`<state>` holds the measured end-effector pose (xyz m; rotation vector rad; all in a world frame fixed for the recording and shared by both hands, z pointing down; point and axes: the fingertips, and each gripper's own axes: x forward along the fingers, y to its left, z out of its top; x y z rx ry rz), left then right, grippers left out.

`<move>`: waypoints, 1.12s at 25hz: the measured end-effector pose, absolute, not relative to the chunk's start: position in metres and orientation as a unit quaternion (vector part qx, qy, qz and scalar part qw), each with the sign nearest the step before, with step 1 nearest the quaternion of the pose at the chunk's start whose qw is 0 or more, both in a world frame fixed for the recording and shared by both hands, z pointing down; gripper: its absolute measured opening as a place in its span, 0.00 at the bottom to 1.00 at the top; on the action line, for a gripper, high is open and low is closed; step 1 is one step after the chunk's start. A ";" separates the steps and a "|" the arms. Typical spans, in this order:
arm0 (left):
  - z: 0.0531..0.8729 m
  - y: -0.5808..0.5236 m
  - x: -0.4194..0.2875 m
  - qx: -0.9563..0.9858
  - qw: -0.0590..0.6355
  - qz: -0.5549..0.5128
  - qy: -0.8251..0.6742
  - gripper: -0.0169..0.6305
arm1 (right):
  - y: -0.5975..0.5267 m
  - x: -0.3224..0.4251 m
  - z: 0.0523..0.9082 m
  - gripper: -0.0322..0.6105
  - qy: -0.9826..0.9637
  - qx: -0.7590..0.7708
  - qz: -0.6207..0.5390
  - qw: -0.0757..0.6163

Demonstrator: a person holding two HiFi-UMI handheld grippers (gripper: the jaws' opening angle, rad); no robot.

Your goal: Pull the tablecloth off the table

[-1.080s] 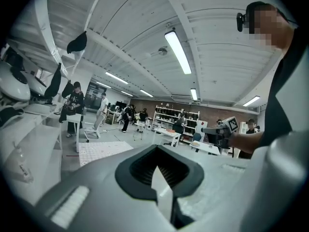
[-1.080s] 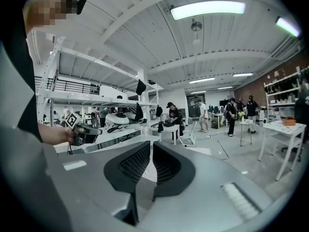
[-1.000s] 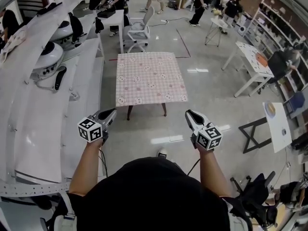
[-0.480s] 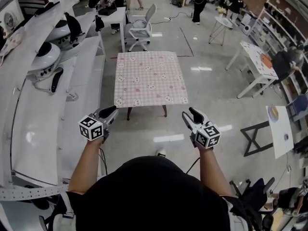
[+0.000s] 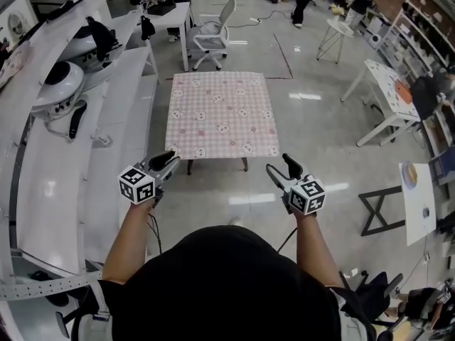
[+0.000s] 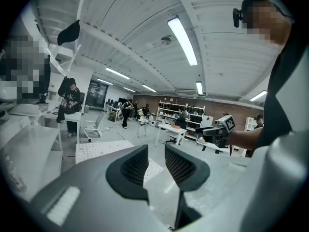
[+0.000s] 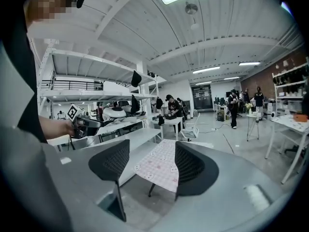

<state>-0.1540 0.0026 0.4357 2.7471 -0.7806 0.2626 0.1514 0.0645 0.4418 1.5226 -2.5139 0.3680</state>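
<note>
A pink checked tablecloth (image 5: 220, 112) with small animal prints covers a small square table ahead of me; it also shows as the tablecloth (image 7: 159, 166) in the right gripper view and the tablecloth (image 6: 96, 150) in the left gripper view. My left gripper (image 5: 169, 160) hovers open in the air just short of the cloth's near left corner. My right gripper (image 5: 280, 169) hangs open near the near right corner. Neither touches the cloth, and both hold nothing.
A long white bench (image 5: 85, 155) with white helmets (image 5: 55, 77) runs along the left. A white office chair (image 5: 213, 38) stands beyond the table. White tables (image 5: 387, 91) and a black stand (image 5: 380, 204) sit to the right. People stand at the far end.
I have walked closer to the table; the cloth now lies larger and nearer in the head view. Both grippers stay open and have drawn near its front corners.
</note>
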 end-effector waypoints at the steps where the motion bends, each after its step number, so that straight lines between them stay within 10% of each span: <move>1: 0.436 -0.002 -0.151 0.949 0.137 0.092 -0.270 0.19 | 0.059 0.155 0.443 0.56 -0.845 0.512 0.124 0.089; 28: 0.451 -0.053 -0.052 0.938 0.147 0.110 -0.294 0.24 | -0.022 0.246 0.464 0.62 -0.861 0.481 0.139 0.092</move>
